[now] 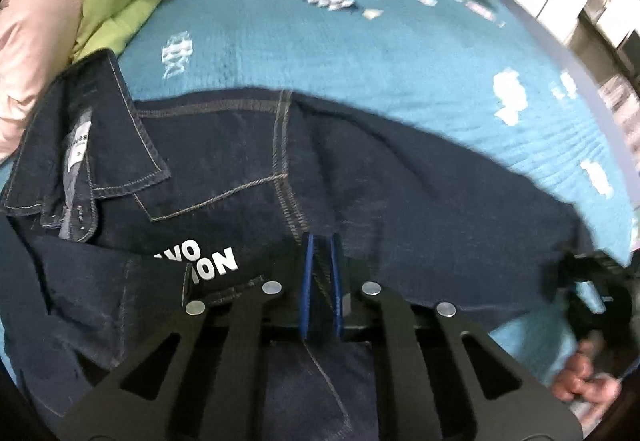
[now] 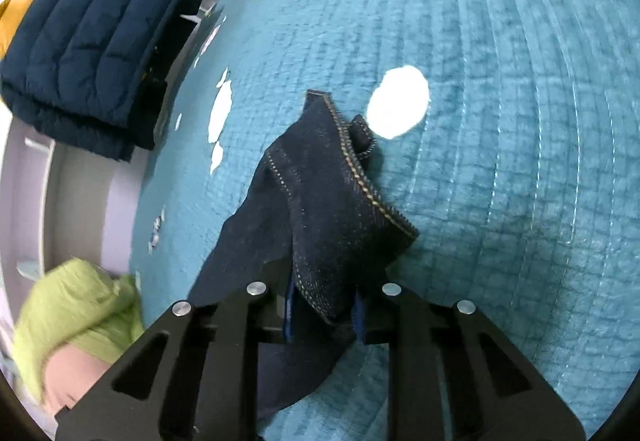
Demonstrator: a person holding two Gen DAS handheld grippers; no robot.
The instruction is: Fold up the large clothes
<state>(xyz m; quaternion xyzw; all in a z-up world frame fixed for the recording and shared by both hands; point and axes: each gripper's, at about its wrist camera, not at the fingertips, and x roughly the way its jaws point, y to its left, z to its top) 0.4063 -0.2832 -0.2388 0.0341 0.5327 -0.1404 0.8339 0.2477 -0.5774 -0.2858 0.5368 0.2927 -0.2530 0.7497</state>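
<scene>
denim shirt (image 1: 248,169) spread across the teal bed (image 1: 360,53), collar at the left, printed front up. left tool (image 1: 320,273) pinching a fold near the shoulder seam; right tool (image 2: 324,305) clamped on a lifted hem corner over the bed. fold only just begun by the look of it: sleeves and body not yet brought in.

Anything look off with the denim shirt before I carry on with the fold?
Nothing damaged. The denim shirt is rumpled, its collar splayed open, and the hem corner in the right gripper is bunched and twisted.
</scene>
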